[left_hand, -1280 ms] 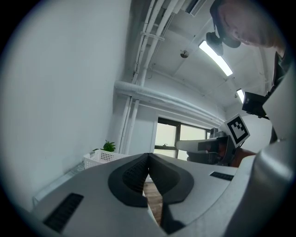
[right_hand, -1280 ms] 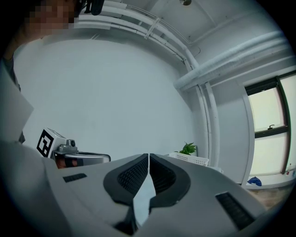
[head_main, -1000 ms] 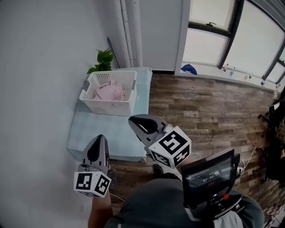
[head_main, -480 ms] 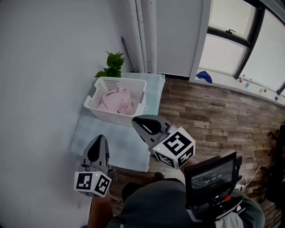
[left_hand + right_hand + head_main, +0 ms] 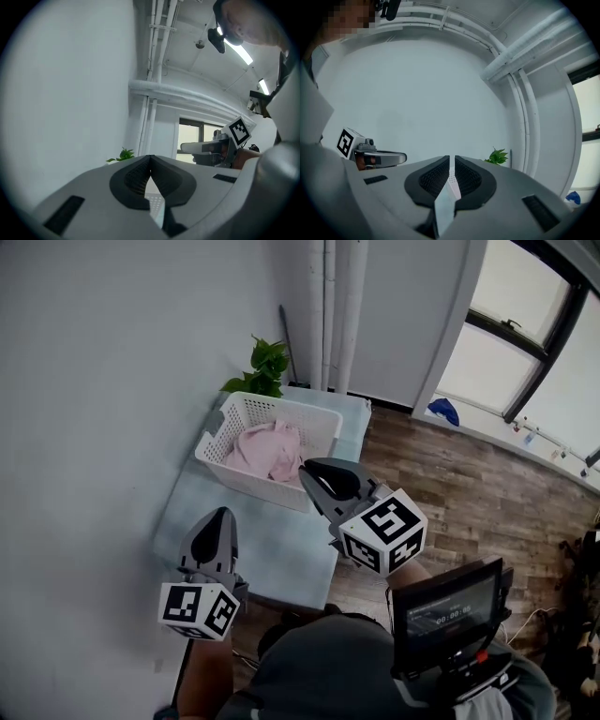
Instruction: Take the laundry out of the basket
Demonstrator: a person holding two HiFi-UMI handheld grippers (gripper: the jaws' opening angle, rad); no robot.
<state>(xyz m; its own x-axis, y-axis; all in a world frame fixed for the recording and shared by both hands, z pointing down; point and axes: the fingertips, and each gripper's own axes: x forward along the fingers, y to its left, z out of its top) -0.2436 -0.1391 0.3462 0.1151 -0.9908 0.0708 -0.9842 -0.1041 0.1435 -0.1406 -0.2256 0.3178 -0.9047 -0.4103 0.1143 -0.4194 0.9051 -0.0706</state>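
Note:
A white slatted laundry basket stands on a pale blue table against the wall. Pink laundry lies bunched inside it. My left gripper hovers over the table's near left part, short of the basket, jaws shut with nothing in them. My right gripper is held higher, its tips in front of the basket's near right corner, also shut and empty. In the left gripper view my left gripper shows its tips meeting. My right gripper shows only a thin slit in the right gripper view.
A green potted plant stands behind the basket beside vertical white pipes. Wooden floor spreads to the right, with a blue object under the windows. A chest-mounted screen sits at the lower right.
The view has shifted so the basket and table lie nearer and more to the right in the frame. Both grippers have stayed shut and come closer to the basket.

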